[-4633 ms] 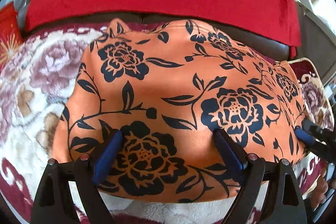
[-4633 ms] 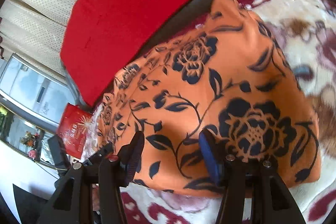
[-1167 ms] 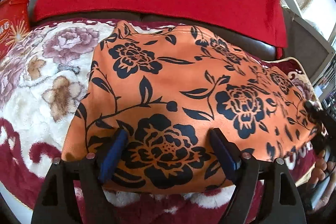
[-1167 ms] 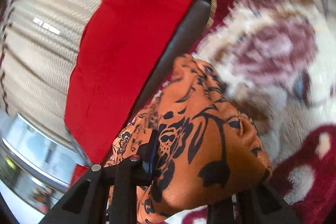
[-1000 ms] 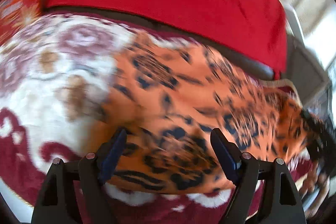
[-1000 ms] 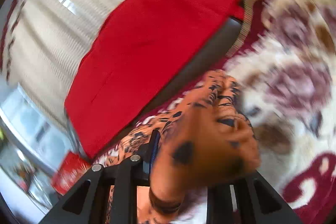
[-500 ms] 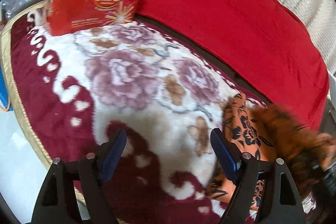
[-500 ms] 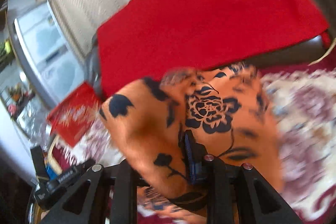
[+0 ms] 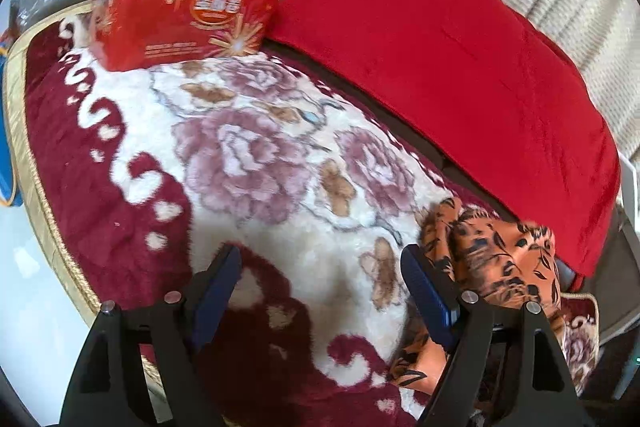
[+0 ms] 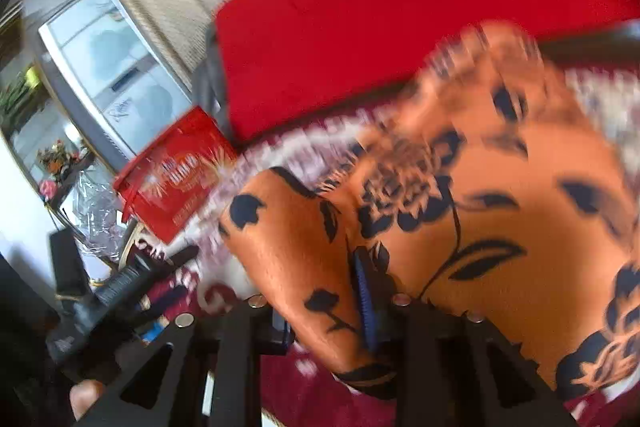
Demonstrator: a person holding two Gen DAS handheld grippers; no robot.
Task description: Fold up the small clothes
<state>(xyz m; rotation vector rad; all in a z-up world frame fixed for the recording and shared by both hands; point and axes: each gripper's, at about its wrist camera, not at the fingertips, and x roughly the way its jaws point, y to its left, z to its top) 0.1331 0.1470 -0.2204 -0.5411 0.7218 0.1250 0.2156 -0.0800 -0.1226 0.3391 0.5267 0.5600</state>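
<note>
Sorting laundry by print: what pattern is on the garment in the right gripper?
Orange garment with black roses and leaves, clearest in the right wrist view.

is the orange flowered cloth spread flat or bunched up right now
Bunched up: the orange cloth sits crumpled in folds beside the left tool, not flat.

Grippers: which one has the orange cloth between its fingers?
The right gripper: the orange cloth drapes between its fingers. The left gripper stands open over bare blanket, cloth beside it.

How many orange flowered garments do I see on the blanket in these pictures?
1. The orange flowered garment lies bunched at the right of the plush blanket, below the red cloth; the right claw has it between its fingers. Others may lie out of view.
</note>
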